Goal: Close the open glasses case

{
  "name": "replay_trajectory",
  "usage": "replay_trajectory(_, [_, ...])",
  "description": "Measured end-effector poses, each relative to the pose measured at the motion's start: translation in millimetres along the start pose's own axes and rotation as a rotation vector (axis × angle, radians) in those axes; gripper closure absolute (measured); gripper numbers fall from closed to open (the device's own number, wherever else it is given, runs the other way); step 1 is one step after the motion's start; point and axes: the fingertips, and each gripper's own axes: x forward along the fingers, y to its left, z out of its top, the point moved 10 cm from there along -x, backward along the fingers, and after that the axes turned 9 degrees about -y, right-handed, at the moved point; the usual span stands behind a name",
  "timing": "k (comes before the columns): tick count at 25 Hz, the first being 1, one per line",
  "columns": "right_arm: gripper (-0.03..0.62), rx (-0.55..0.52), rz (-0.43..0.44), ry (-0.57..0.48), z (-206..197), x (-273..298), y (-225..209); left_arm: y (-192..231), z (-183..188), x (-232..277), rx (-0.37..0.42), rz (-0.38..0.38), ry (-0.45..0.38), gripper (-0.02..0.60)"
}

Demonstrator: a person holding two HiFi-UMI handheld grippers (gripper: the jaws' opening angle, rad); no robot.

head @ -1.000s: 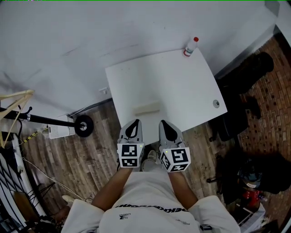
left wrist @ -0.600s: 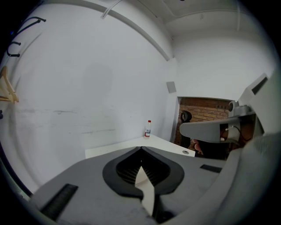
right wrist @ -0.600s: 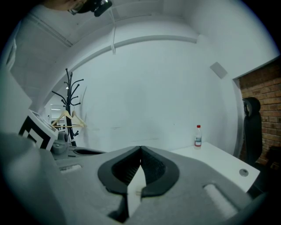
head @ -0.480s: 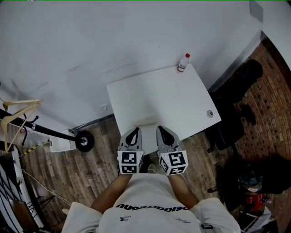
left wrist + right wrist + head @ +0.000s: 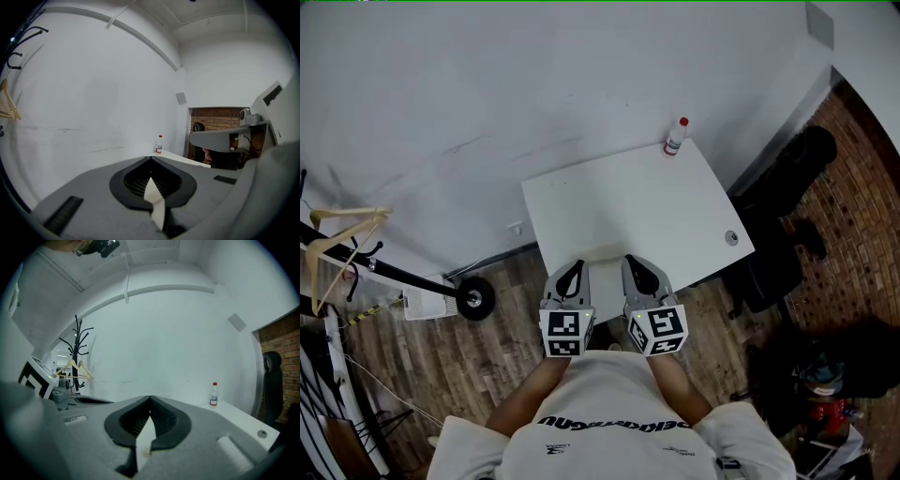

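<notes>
The glasses case [image 5: 602, 251] is a pale cream, low shape on the white table [image 5: 581, 202], near its front edge; I cannot tell from here whether its lid is up. My left gripper [image 5: 573, 269] and right gripper [image 5: 637, 264] hover side by side just in front of it, one at each end, touching nothing. In the left gripper view the left gripper [image 5: 151, 158] has its jaws meeting at the tips, with nothing held. The right gripper [image 5: 150, 398] looks the same in the right gripper view. The case is hidden in both gripper views.
A small white bottle with a red cap [image 5: 676, 137] stands at the table's far right corner. A round grommet [image 5: 731, 238] sits near the right edge. A coat stand with a wooden hanger [image 5: 347, 225] is on the left, and a dark chair [image 5: 787, 187] on the right.
The head view has shifted, so the table sits higher and smaller in the picture. Both grippers stay shut, side by side at the front edge. The case shows less clearly than before.
</notes>
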Motion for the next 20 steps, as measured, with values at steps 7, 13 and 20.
replay_trajectory(7, [0.595, -0.007, 0.009, -0.002, 0, 0, 4, -2, 4, 2, 0.007, -0.01, -0.014, 0.584])
replay_trajectory(13, [0.595, -0.014, 0.016, -0.005, -1, 3, 3, 0, 5, 5, 0.003, -0.005, -0.021, 0.584])
replay_trajectory(20, [0.595, -0.02, 0.012, -0.01, -1, 7, -2, -1, 6, 12, 0.008, -0.012, -0.036, 0.584])
